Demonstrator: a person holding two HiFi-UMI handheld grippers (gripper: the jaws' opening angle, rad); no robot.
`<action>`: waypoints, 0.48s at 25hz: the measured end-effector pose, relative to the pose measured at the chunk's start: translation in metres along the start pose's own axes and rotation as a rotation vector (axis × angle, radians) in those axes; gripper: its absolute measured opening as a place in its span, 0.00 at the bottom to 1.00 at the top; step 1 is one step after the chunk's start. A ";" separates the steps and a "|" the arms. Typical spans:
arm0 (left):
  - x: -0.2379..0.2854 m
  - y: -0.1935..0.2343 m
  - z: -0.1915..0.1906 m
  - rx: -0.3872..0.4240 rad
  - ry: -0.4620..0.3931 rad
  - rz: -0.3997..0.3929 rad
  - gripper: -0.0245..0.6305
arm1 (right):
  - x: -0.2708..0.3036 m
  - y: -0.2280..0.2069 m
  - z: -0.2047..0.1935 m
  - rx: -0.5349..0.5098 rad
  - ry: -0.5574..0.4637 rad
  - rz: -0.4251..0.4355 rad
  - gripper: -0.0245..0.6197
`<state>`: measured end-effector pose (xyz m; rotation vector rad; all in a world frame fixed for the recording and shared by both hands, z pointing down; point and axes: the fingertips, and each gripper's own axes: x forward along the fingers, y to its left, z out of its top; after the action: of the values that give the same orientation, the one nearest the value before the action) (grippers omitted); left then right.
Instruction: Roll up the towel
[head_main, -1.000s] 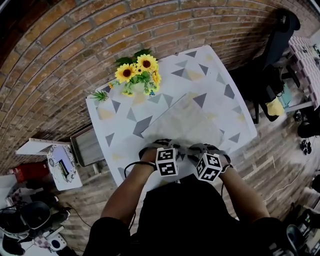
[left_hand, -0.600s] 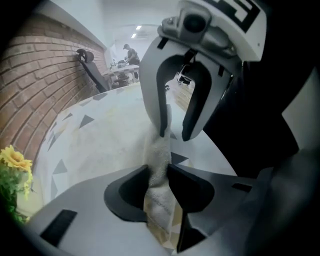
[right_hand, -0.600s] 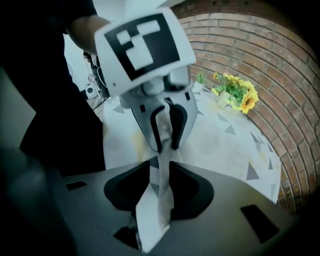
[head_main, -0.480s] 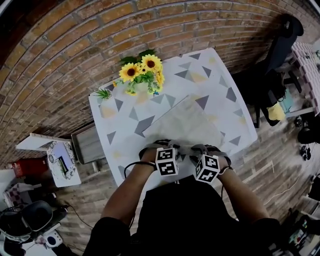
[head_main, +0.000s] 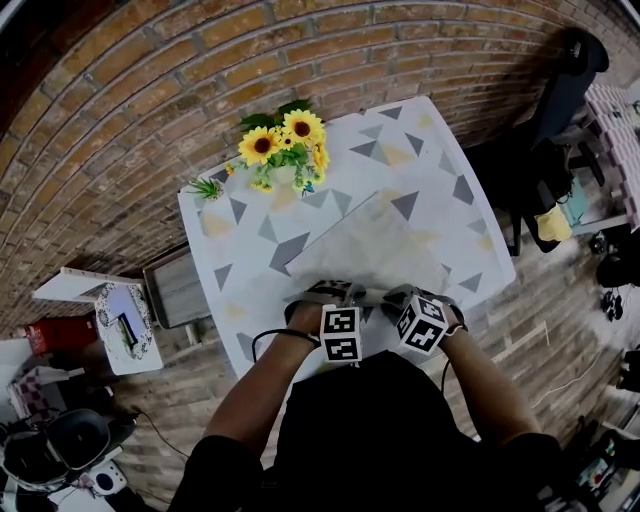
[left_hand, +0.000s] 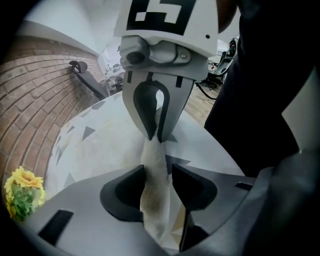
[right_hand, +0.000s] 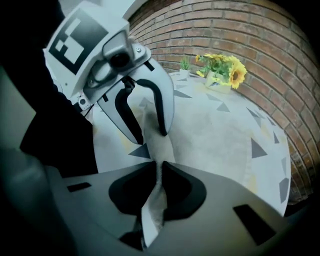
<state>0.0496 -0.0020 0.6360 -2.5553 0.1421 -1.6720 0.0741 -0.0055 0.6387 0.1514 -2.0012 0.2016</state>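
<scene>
1. The towel is spread flat on the table. Its near edge is at the person's side, right where both grippers are. That edge is bunched into a raised fold, but no real roll has built up that I can see.
2. The right gripper is closing. Its view shows the jaws pinched on the fold with cloth squeezed thin between them, so it's grasping the towel.
3. The left gripper is opening. The fold sits between its jaws, but there's a gap on one side, so I'd call it released, not gripping.
4. The two grippers are just beside each other at the middle of the near edge, both pointing steeply down.
5. My read is that we're at the very start, getting hold of the near edge to turn it over for the first wrap.
6. Next, the left probably needs to clamp on again, likely a bit further out along the edge. Then both should tip the edge over towards the far side together. If only the right pulls, the roll will go crooked.
7. The sunflowers stand at the far end of the table, well apart from the towel.
</scene>
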 end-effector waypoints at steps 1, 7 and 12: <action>0.001 0.001 0.001 -0.016 -0.006 -0.009 0.32 | -0.002 -0.002 0.000 0.021 -0.004 0.012 0.12; -0.003 0.018 -0.003 -0.111 -0.048 -0.048 0.17 | -0.012 -0.028 0.009 0.083 -0.032 -0.010 0.14; -0.004 0.036 -0.009 -0.143 -0.047 -0.041 0.21 | -0.007 -0.046 0.010 0.077 -0.008 -0.037 0.14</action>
<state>0.0383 -0.0374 0.6320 -2.7168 0.2154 -1.6713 0.0770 -0.0525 0.6310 0.2389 -1.9982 0.2545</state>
